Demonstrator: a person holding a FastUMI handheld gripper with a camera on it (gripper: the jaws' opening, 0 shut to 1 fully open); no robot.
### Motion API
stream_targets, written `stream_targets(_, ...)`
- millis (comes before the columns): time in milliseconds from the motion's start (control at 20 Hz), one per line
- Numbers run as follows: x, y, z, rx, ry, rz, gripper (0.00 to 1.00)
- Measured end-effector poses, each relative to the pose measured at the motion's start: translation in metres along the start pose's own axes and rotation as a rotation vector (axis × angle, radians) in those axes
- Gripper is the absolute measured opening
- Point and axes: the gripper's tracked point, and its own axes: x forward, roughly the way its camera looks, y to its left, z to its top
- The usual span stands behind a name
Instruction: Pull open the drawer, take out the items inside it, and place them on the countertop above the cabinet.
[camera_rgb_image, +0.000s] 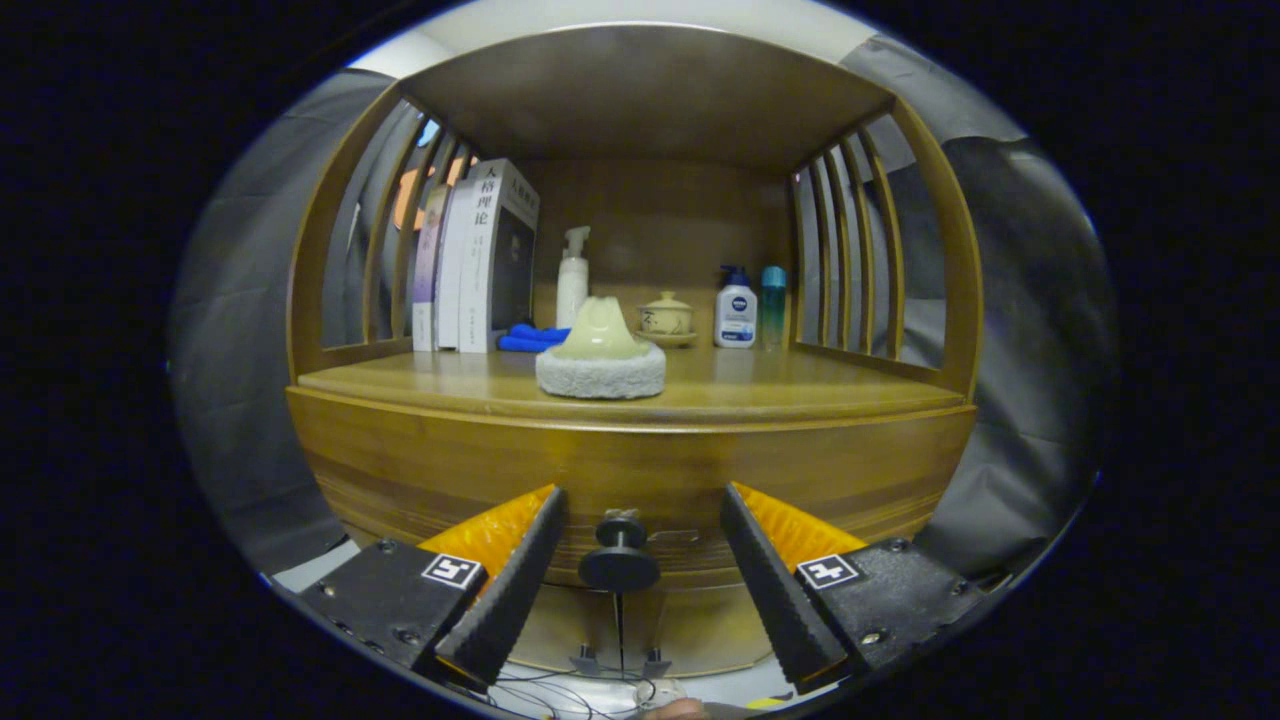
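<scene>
Fingers of the gripper (640, 560) stand spread apart, one on each side of the dark round knob (620, 565) on the drawer (640, 470), pressing on nothing. The drawer front sits flush with the wooden cabinet (400, 470), so its inside is hidden. On the countertop (800, 390) above, a pale cone-shaped thing with a fluffy white base (601, 355) stands near the front edge. This fits two stages alike: the knob about to be grasped for pulling, or the drawer pushed back with the pale thing lifted out of it. Whichever holds, the knob lies squarely between the fingers, and closing on it would call for little shifting. Further back on the glossy wood stand books (480, 260), a white pump bottle (572, 275), a lidded cup (667, 315), a lotion bottle (736, 308) and a teal bottle (773, 300). Slatted sides and a wooden roof enclose the shelf; grey cloth hangs around.
</scene>
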Motion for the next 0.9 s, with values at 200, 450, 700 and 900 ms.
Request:
stream_targets(200,-0.040,0.000,0.006,-0.006,-0.033,0.020,1.00)
stream_targets(450,-0.096,0.000,0.005,0.019,-0.047,0.026,1.00)
stream_targets(700,-0.141,-0.004,0.006,0.057,-0.054,0.013,0.99)
stream_targets(900,-0.159,-0.013,0.003,0.064,-0.077,-0.012,1.00)
